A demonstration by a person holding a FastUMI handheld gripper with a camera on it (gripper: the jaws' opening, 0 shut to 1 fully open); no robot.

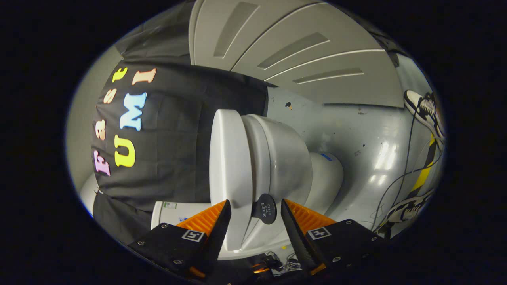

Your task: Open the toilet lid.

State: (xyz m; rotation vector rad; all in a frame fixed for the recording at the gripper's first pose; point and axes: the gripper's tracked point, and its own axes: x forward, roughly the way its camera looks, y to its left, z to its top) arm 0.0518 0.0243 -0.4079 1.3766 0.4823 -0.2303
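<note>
1. The toilet lid [229, 166] is white and lies flat against the seat and the bowl [277, 158], so I see it as closed. My camera is rolled to the side, so the toilet appears turned on its side.
2. A small black round handle tab [264, 208] with some print on it sticks out at the front edge of the lid. It sits just ahead of my tool [253, 209], in the gap between the two tips.
3. My tool has its two fingers apart. The fingers [217, 233] are black with a toothed inner face and orange ribbed backs. The front edge of the lid and the tab stand in the gap between the tips. I cannot tell whether either finger touches the lid; neither seems to press on it.
4. Each finger carrier is a black block with a small square marker [192, 235] on it.
5. The base of the toilet [326, 174] stands on the grey, glossy floor [356, 134], which shows bright reflections of light. There is a small blue mark on the base.
6. The white tank [178, 213] is behind the lid, partly covered by the black cloth wall [178, 118] of the booth.
7. Thin cables [404, 174] run over the floor beyond the toilet, near a yellow and black stripe [425, 170].
8. Two black and white shoes [424, 107] of a person are on the floor, well apart from the toilet.
9. A grey panelled door [301, 51] stands at the far edge of the floor.
</note>
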